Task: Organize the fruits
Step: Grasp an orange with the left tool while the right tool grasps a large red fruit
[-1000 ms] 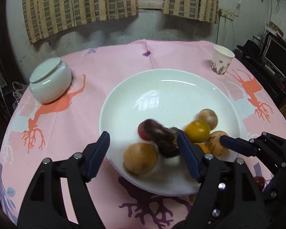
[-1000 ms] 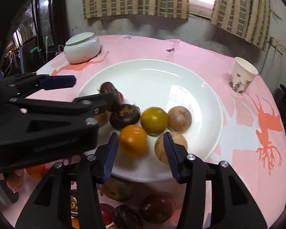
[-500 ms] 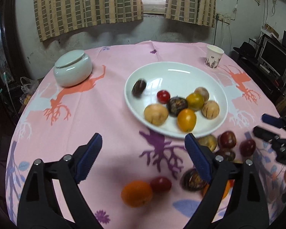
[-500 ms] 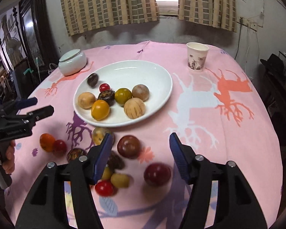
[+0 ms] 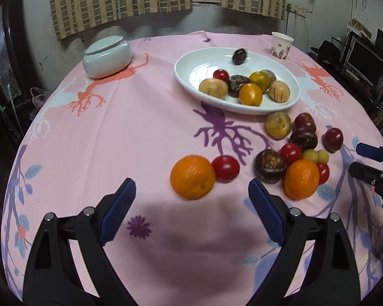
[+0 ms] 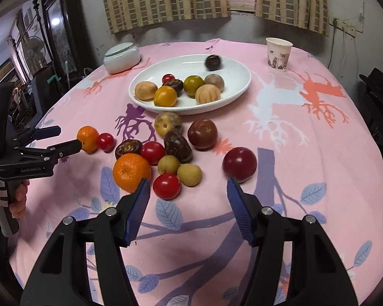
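Left gripper (image 5: pixel 191 199): jaws wide apart, nothing between them, having just been opening; held above bare tablecloth (image 5: pixel 115 127). Just beyond its tips, an orange (image 5: pixel 192 177) touching a red tomato (image 5: pixel 225 168).

Right gripper (image 6: pixel 187 193): jaws about half open, empty, also just opened; a red tomato (image 6: pixel 166 186) and a second orange (image 6: pixel 131 172) lie just ahead.

Loose fruit: a cluster on the cloth between the grippers and the plate (image 6: pixel 240 86).

Plate: seven fruits grouped at its near side; one dark fruit (image 6: pixel 212 62), blurred, near the far rim.

Beyond: lidded jar (image 5: pixel 107 56), paper cup (image 6: pixel 278 54).
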Demonstrator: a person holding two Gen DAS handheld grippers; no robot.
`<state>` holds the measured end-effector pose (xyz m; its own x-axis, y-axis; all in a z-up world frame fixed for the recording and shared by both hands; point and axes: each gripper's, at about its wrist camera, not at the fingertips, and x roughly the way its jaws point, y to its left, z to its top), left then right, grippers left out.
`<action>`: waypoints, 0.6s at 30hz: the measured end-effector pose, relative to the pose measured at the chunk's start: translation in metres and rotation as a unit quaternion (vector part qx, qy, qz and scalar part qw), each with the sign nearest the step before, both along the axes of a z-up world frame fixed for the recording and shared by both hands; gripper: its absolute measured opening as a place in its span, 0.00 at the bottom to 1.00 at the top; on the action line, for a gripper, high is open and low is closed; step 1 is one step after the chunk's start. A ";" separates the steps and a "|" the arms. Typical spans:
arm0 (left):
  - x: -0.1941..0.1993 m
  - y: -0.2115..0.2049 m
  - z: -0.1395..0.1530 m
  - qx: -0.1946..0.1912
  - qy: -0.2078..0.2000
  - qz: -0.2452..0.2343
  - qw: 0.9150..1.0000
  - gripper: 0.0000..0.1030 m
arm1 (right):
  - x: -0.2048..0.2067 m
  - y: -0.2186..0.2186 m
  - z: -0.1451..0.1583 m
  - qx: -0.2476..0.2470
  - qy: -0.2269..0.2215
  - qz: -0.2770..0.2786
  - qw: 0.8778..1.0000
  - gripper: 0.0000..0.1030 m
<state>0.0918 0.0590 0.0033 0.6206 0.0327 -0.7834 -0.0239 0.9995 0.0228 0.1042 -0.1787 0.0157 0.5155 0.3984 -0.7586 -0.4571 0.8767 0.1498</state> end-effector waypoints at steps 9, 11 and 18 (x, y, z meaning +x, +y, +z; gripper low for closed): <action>0.016 0.010 -0.025 0.019 0.028 0.016 0.999 0.89 | 0.002 -0.008 -0.008 0.015 0.025 0.001 1.000 0.61; 0.021 0.009 -0.028 0.022 0.034 0.014 0.999 0.88 | 0.001 -0.008 -0.007 0.015 0.023 0.004 1.000 0.61; 0.045 0.004 -0.041 0.016 0.058 -0.005 0.998 0.82 | -0.001 -0.003 -0.008 0.005 0.020 0.013 1.000 0.61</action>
